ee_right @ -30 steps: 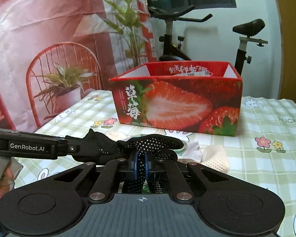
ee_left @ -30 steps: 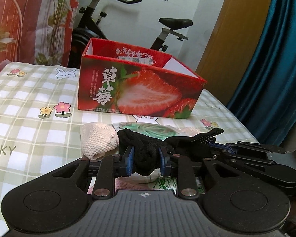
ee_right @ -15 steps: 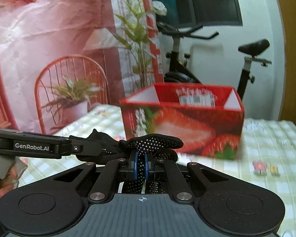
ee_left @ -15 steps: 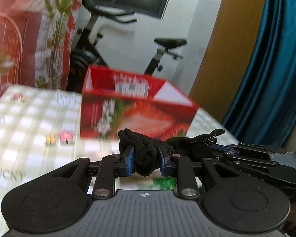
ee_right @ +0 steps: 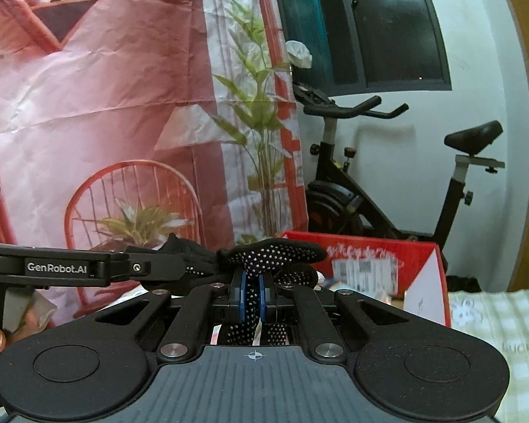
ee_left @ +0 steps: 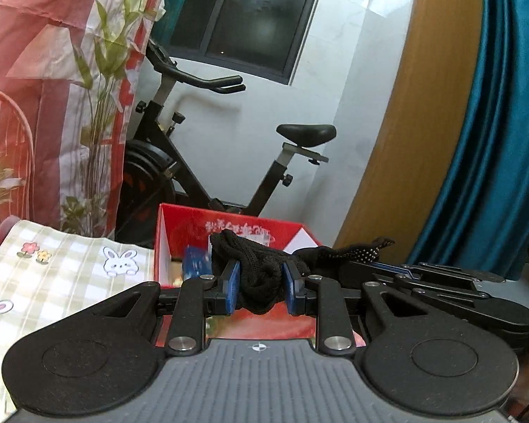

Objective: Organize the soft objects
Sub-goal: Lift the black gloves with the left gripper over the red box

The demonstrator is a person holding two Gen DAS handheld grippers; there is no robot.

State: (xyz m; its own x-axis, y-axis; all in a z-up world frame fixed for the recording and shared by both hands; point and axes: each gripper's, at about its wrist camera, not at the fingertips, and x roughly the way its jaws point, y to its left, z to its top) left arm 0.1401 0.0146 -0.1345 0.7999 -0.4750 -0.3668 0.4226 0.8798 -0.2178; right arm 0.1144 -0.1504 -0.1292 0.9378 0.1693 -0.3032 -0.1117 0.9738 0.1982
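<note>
The open top of the red strawberry-printed cardboard box [ee_left: 229, 232] lies clear ahead of me; my black knit glove [ee_left: 261, 282] fills both claws.

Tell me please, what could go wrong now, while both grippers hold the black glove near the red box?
1. The left gripper pinches only a bunched end of the black glove, so it may slip out.
2. The right gripper clamps the dotted part; the glove spans both, so releasing unevenly could leave it draped over the rim of the red box.
3. The box already holds items, so the glove might catch on them.
</note>
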